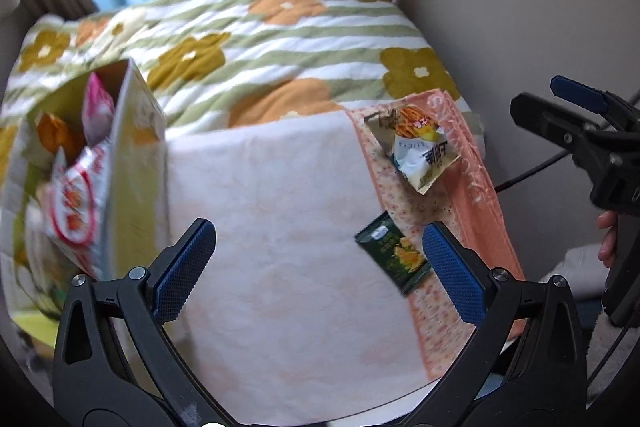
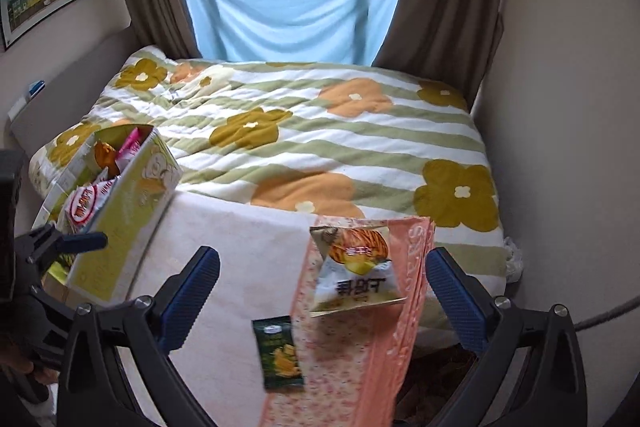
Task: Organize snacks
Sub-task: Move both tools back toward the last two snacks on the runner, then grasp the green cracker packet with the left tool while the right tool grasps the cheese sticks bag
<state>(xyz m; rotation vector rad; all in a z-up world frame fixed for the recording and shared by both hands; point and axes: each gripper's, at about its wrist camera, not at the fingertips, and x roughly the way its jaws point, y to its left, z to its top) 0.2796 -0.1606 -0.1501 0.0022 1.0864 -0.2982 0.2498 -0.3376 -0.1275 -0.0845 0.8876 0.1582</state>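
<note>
Here, two snack packets lie loose beside one box; both grippers' fingers gape empty.

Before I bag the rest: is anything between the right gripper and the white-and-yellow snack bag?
Nothing visible: the right gripper is open, and only bare towel lies before the white-and-yellow snack bag.

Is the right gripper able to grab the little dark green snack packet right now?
Probably yes. The right gripper is open, and the dark green packet lies flat on the towel just ahead of its fingers with nothing over it. The white chip bag sits beside it, not on top.
</note>
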